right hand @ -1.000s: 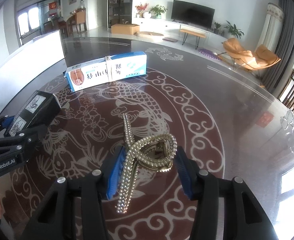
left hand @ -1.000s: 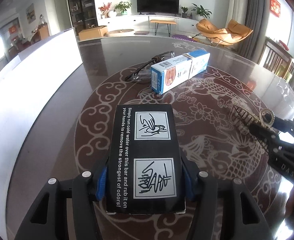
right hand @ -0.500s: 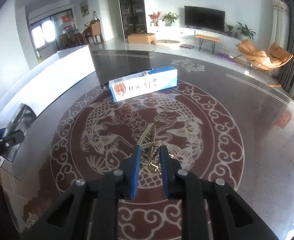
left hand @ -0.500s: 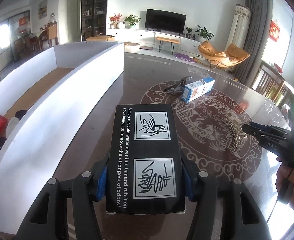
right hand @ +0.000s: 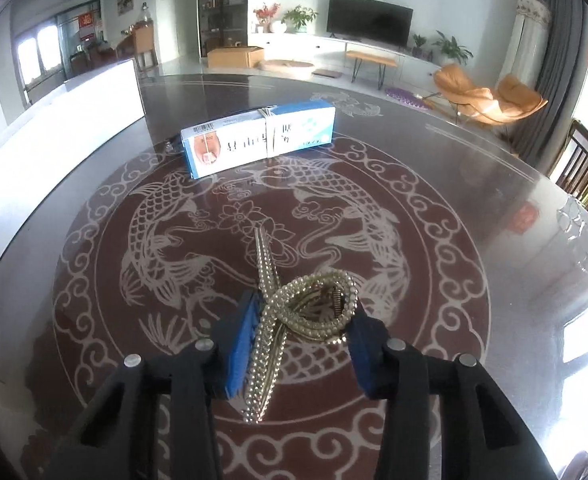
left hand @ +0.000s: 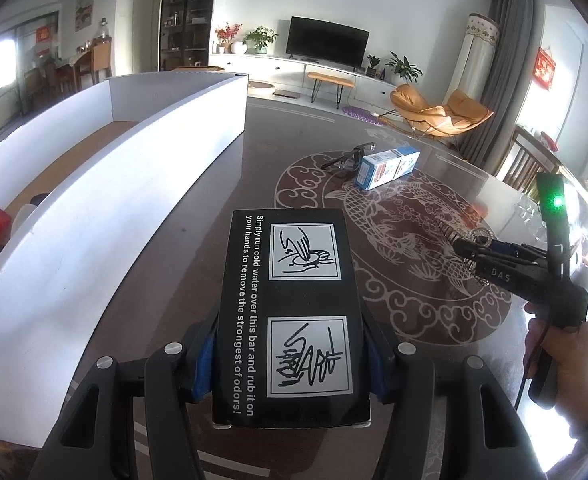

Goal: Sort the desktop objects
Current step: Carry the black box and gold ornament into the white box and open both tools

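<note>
In the left wrist view, the left gripper (left hand: 291, 364) is pointing forward and down over the dark table (left hand: 197, 248), and its blue pads are clamping the long sides of a black box (left hand: 289, 316) printed with white text and two hand-washing drawings. The box is sticking out ahead of the fingers, lifted off the table, just beside the long white wall of a storage bin (left hand: 105, 216) standing on the left. Farther along the table, a blue and white carton (left hand: 386, 165) is lying on the patterned circle, with a pair of glasses (left hand: 346, 158) just behind it. At the right edge, a person's hand (left hand: 562, 352) is gripping the handle of the right gripper (left hand: 464, 246), which is reaching in level from the right with a pearl hair clip (left hand: 460, 236) at its tips and a green light glowing on its upright part.

In the right wrist view, the right gripper (right hand: 300, 340) is tilting down toward the fish pattern on the table (right hand: 474, 184). Its jaws are opening, and the pearl hair clip (right hand: 294, 312) is sitting between them: the looped part is touching the right pad and the long beaded bar is lying against the left pad, the clip hanging above the tabletop. The blue and white carton (right hand: 259, 138) is lying well ahead, and the white bin (right hand: 73, 120) is running along the left.
</note>
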A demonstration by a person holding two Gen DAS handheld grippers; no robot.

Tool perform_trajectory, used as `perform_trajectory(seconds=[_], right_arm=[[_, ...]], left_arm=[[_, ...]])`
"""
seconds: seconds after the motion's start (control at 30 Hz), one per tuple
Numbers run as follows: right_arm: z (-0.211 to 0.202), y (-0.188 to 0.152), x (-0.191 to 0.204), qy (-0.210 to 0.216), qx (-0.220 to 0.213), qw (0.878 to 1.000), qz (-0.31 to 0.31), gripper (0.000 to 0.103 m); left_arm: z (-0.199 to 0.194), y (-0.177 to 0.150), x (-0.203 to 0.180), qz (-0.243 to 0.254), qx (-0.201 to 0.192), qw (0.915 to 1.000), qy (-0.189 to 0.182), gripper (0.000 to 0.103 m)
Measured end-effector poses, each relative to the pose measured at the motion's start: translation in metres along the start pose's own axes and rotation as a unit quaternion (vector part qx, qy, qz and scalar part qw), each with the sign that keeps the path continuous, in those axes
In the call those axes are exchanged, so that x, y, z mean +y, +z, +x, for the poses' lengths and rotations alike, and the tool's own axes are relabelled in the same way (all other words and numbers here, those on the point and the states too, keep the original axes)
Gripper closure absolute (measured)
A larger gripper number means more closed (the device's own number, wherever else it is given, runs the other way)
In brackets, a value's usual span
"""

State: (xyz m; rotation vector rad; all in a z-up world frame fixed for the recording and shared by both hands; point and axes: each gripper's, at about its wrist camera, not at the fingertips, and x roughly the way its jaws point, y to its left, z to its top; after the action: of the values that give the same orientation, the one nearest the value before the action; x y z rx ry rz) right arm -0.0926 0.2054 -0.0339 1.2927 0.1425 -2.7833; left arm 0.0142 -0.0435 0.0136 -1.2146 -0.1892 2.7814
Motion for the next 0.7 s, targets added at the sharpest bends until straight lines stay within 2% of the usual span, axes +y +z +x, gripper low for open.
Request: perform_trajectory(seconds=[0.2, 0.27, 0.37, 0.5, 0.63, 0.7], right_arm=[[-0.047, 0.021, 0.005, 0.073, -0.037, 0.997, -0.009, 0.06], [-0.063, 0.038, 0.022, 0.103, -0.05, 0.993, -0.019, 0.06], [-0.081, 0.071, 0.067, 0.149, -0.066, 0.985, -0.05, 0.06], [-0.087, 0.114, 0.151, 0.219, -0.073, 0.97, -0.079, 0.06], [-0.075, 0.143, 0.25, 0.269, -0.065, 0.954, -0.114, 0.06], [-0.061, 0.15, 0.298, 0.283, -0.046, 0.948, -0.138, 0.06]], left_arm=[[-0.024, 0.016, 0.006, -0.021, -0.013, 0.9991, -0.034, 0.045], [-0.04, 0.03, 0.016, -0.029, -0.026, 0.9983, -0.043, 0.045], [-0.066, 0.057, 0.043, -0.039, -0.051, 0.9974, -0.034, 0.045], [-0.087, 0.086, 0.11, -0.064, -0.067, 0.9953, 0.026, 0.045], [-0.082, 0.097, 0.189, -0.101, -0.043, 0.9891, 0.098, 0.045], [-0.074, 0.096, 0.221, -0.117, -0.021, 0.9855, 0.121, 0.045]])
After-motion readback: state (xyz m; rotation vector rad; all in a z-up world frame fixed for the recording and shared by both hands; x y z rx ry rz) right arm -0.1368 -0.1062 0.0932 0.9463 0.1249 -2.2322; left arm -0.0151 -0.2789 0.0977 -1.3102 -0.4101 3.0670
